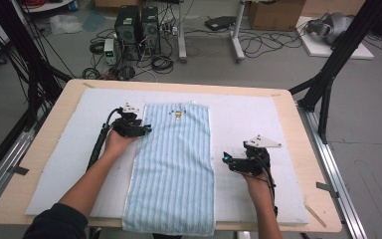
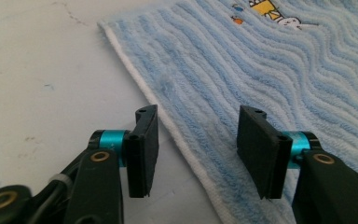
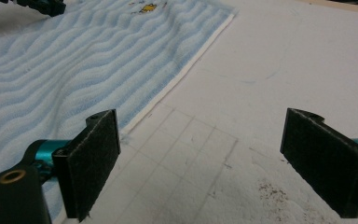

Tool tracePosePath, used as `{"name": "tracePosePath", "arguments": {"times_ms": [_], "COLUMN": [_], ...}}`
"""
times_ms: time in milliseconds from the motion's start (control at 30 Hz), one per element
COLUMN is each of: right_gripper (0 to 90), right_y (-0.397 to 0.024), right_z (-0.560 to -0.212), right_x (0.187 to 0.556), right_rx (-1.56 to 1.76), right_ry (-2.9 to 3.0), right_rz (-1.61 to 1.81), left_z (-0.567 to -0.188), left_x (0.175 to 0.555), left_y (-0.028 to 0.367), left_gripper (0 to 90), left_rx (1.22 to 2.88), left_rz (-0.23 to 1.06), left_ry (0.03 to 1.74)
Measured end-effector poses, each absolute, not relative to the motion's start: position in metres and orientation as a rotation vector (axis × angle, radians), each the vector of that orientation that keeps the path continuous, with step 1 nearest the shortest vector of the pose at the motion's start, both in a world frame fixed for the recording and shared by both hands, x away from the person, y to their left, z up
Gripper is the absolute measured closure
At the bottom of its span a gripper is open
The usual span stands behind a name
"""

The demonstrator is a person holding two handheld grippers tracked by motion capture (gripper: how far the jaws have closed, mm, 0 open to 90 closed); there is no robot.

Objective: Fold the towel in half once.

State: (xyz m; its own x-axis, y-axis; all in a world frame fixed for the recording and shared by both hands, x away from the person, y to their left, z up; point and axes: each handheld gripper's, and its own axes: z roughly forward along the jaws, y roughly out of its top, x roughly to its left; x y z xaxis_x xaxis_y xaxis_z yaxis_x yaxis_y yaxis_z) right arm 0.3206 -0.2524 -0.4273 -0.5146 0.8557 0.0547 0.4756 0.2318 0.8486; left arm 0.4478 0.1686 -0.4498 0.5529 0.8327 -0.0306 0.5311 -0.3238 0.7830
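A light blue striped towel (image 1: 174, 169) lies flat and lengthwise on the white mat (image 1: 248, 119), its near end hanging over the table's front edge. A small embroidered picture (image 1: 178, 114) sits near its far end. My left gripper (image 1: 146, 130) is at the towel's left edge near the far corner. In the left gripper view its jaws (image 2: 199, 112) stand apart astride the white hem of the towel (image 2: 261, 60), not pressing it. My right gripper (image 1: 226, 160) rests on the mat just right of the towel, wide open (image 3: 204, 114) with nothing between the pads; the towel (image 3: 51, 70) lies to its left.
The mat covers most of the wooden table (image 1: 74, 89). The left gripper (image 3: 37, 5) shows at the top left of the right gripper view. Behind the table, computers (image 1: 137, 27), cables and black frame legs (image 1: 328, 74) stand on the floor.
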Motion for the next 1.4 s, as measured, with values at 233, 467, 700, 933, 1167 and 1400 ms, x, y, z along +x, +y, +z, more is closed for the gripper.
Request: {"name": "tracePosePath", "arguments": {"times_ms": [233, 467, 700, 933, 1167, 1400], "right_gripper": [11.2, 11.1, 11.2, 30.7, 52.9, 86.9], "right_y": [-0.25, -0.241, -0.221, -0.198, -0.18, -0.17], "right_z": [-0.428, -0.43, -0.429, -0.436, -0.442, -0.437], "right_x": [0.321, 0.327, 0.361, 0.418, 0.446, 0.455], "right_rx": [1.225, 1.218, 1.255, 1.332, 1.355, 1.288], "right_ry": [2.1, 2.116, 2.163, 2.247, 2.287, 2.304], "right_rz": [1.2, 1.187, 1.125, 1.068, 1.017, 0.888], "left_z": [-0.45, -0.451, -0.451, -0.451, -0.452, -0.45], "left_x": [0.447, 0.453, 0.454, 0.455, 0.456, 0.456], "left_y": [0.166, 0.17, 0.174, 0.178, 0.182, 0.18], "left_gripper": [67.9, 85.2, 83.0, 81.1, 81.9, 86.1], "left_rx": [2.015, 1.93, 1.895, 1.886, 1.861, 1.816], "left_rz": [0.497, 0.453, 0.404, 0.364, 0.316, 0.306], "left_ry": [1.053, 1.159, 1.168, 1.163, 1.161, 1.168]}}
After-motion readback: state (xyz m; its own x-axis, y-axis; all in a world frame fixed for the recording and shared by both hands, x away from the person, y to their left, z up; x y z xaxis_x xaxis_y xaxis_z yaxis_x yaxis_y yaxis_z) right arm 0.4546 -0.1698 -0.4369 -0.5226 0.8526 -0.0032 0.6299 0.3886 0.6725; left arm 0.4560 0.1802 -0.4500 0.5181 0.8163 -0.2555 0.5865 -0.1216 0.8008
